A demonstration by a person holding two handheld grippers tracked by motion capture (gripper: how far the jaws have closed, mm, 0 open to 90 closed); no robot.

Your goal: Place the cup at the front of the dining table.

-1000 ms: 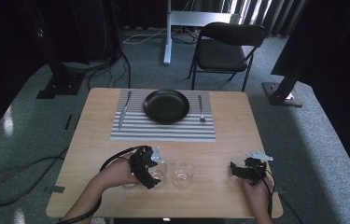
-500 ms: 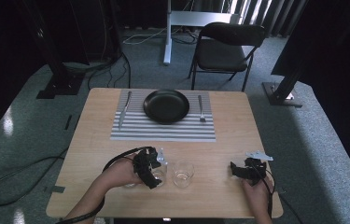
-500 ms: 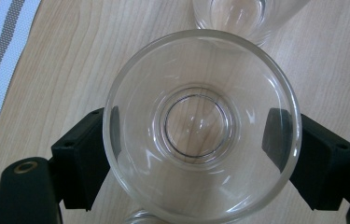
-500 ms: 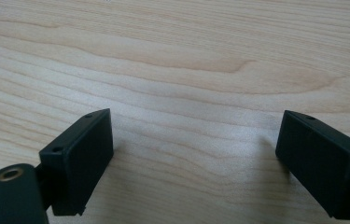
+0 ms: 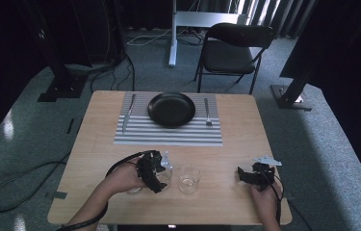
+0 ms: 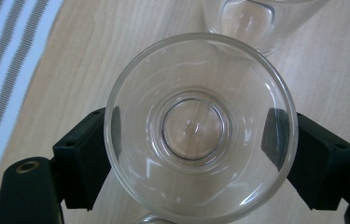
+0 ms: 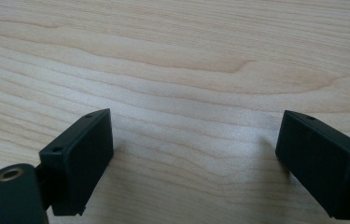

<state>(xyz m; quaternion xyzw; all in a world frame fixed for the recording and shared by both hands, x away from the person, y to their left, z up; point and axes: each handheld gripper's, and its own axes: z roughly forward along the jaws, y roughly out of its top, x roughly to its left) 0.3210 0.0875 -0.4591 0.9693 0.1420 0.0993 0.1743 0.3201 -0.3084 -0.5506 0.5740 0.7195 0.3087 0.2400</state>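
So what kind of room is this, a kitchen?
Probably not a kitchen; more likely a studio or lab set up for recording. A wooden table is laid with a plate, but dark curtains, metal stands and cables on the carpet surround it.

In the left gripper view a second glass (image 6: 256, 21) is cut off by the far edge, a third rim (image 6: 156, 219) by the near edge; the striped placemat (image 6: 4, 60) runs off left

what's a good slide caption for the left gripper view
Left gripper jaws bracketing a clear glass from above, second glass just beyond.
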